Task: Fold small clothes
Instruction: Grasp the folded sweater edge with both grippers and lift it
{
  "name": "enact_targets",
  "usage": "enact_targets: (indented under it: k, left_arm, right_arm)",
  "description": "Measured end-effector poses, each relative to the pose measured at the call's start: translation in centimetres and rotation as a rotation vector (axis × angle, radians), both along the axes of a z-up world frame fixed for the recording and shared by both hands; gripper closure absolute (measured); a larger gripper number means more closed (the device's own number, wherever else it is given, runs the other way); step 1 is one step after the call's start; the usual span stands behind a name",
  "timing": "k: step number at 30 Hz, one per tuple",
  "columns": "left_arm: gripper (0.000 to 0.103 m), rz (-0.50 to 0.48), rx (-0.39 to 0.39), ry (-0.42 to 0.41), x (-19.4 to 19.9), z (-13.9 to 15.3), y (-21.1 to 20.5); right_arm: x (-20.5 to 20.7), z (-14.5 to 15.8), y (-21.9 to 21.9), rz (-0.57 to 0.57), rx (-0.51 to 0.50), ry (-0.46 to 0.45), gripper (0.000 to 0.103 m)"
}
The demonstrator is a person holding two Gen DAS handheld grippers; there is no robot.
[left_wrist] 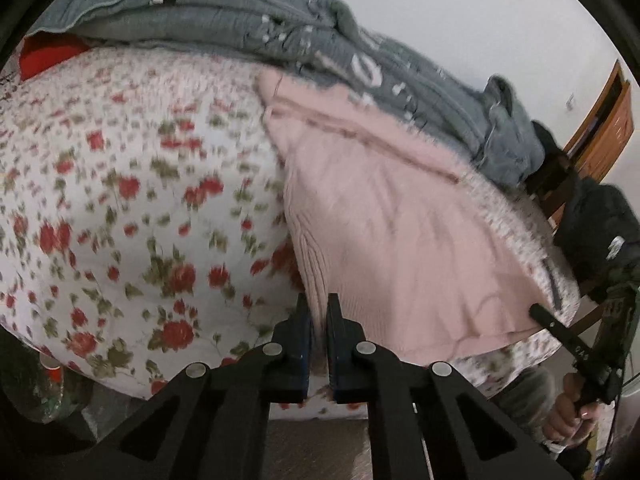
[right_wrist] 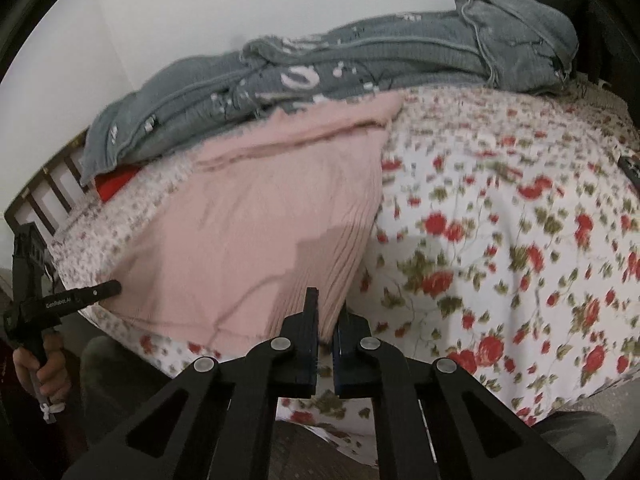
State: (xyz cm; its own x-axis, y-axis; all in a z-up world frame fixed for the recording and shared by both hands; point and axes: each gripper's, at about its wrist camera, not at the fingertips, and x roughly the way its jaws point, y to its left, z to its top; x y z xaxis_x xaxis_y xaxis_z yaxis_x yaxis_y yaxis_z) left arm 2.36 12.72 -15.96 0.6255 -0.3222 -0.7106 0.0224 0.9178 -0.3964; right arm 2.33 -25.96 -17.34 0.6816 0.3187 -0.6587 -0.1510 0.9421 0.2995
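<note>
Left wrist view: the left hand-held gripper (left_wrist: 318,312), black with two flat fingers, points down at a bed covered by a white quilted bedspread printed with red roses and green leaves (left_wrist: 120,200). Its jaws are drawn almost together and pinch the ribbed hem corner of a pale pink knitted garment (left_wrist: 400,240), which lies spread flat on the bedspread and reaches from the fingertips toward the far side of the bed. Beyond the pink garment, along the wall side, a grey knitted blanket with white patches (left_wrist: 240,28) lies bunched in a long heap, touching the garment's far edge. At the right edge the right hand-held gripper (left_wrist: 540,314) reaches the garment's other near corner, with a person's hand (left_wrist: 568,416) on its handle below. Right wrist view: the right hand-held gripper (right_wrist: 328,312) also points down at the bed, its jaws closed to a narrow slit on the near ribbed corner of the same pink garment (right_wrist: 260,220), which lies to the left of the rose-printed bedspread (right_wrist: 500,240). The grey blanket (right_wrist: 360,60) is piled behind it against the white wall. At the left edge the left hand-held gripper (right_wrist: 114,288) touches the garment's opposite near corner, a person's hand (right_wrist: 44,364) gripping its handle beside the dark slatted bed frame (right_wrist: 52,184).
</note>
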Motion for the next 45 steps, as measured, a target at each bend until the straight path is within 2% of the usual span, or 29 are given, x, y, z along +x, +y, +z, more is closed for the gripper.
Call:
enact_targets:
  k: [8,13,18,28,38,45]
  left_arm:
    - [0.096,0.021,-0.038,-0.108,0.1,5.7,0.8]
    - [0.096,0.036,-0.034,-0.145,1.3,8.1,0.8]
    - [0.096,0.050,-0.046,-0.164,3.3,9.9,1.2]
    - [0.096,0.071,-0.060,-0.168,8.4,11.4,1.7]
    - [0.096,0.116,-0.012,-0.192,14.4,12.2,1.8]
    - [0.096,0.118,-0.015,-0.198,18.1,11.7,1.5]
  right_arm:
    - [0.2,4.8,-0.5,-0.020,0.080,-0.072,0.098]
    - [1.3,7.0,-0.6,-0.006,0.131,-0.099,0.098]
    - [3.6,8.4,-1.4,0.002,0.237,-0.086,0.098]
    - [9.3,10.4,-3.3,-0.015,0.375,-0.085,0.098]
    - [15.0,12.4,-2.7,-0.017,0.331,-0.139,0.098]
    - [18.9,12.2,-2.1,-0.004,0.318,-0.152,0.098]
